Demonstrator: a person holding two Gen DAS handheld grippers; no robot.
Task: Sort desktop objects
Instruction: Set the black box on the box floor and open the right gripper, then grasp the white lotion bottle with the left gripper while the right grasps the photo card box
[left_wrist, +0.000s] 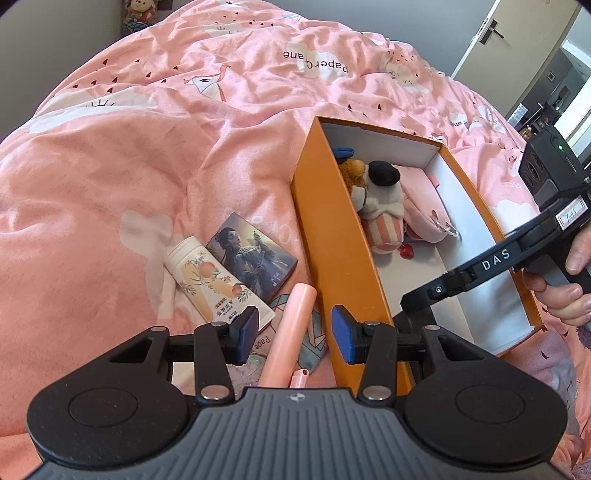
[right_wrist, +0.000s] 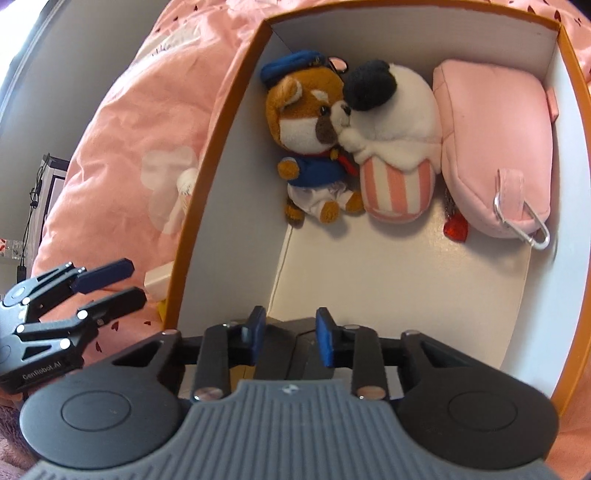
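Fingers of the left tool (left_wrist: 293, 334) stand spread with nothing pinched, straddling a pink pen-like stick (left_wrist: 291, 332) that lies on the bed (left_wrist: 110, 184) just outside the orange box (left_wrist: 332, 236); that placing suggests the stick is the next pick, though no pad presses it. Beside it, a peach-printed tube (left_wrist: 210, 284) leans against a picture card box (left_wrist: 251, 254), both outside the box wall and apparently not yet sorted. The right tool (right_wrist: 291, 339), held by a hand (left_wrist: 561, 291), hangs over the bare near part of the box floor, its jaws parted by a narrow gap and empty. Further in, 3 things are already packed against the far wall, probably to leave that near floor free: a brown plush in a blue cap (right_wrist: 306, 136), a white plush in a striped cup (right_wrist: 395, 147) touching it, and a pink pouch (right_wrist: 495, 147) with a clip against the right wall. A small red charm (right_wrist: 456, 227) lies between cup and pouch.
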